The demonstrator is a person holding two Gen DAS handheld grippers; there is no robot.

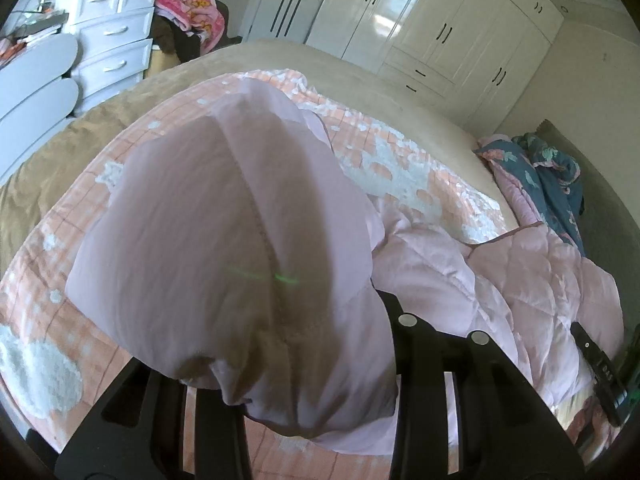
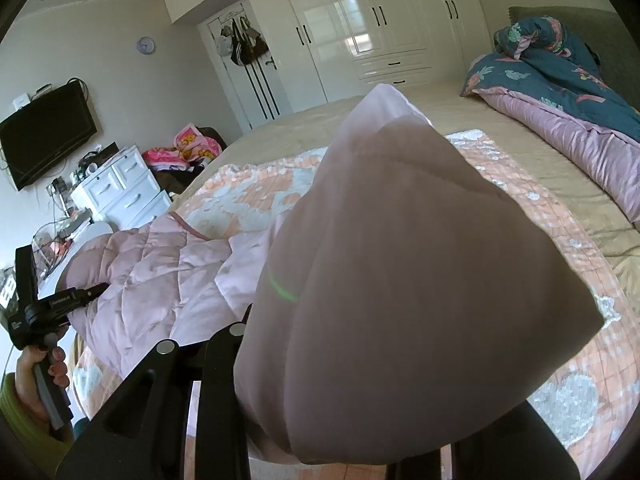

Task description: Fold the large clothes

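Note:
A pale pink quilted jacket (image 1: 500, 280) lies on the bed. My left gripper (image 1: 316, 364) is shut on a sleeve or corner of the jacket, which drapes over its fingertips and hides them. My right gripper (image 2: 340, 380) is shut on another part of the pink jacket (image 2: 420, 260); the cloth bulges over the fingers and fills the view. The quilted body of the jacket (image 2: 160, 272) lies between the two grippers. The left gripper also shows in the right wrist view (image 2: 52, 308), held by a hand. The right gripper shows at the edge of the left wrist view (image 1: 600, 364).
The bed carries an orange and white checked blanket (image 1: 420, 176) over a tan sheet (image 1: 360, 76). A blue floral duvet (image 2: 560, 76) lies by the headboard. White wardrobes (image 1: 420, 20), a white dresser (image 1: 112, 40) and a wall TV (image 2: 48, 132) surround the bed.

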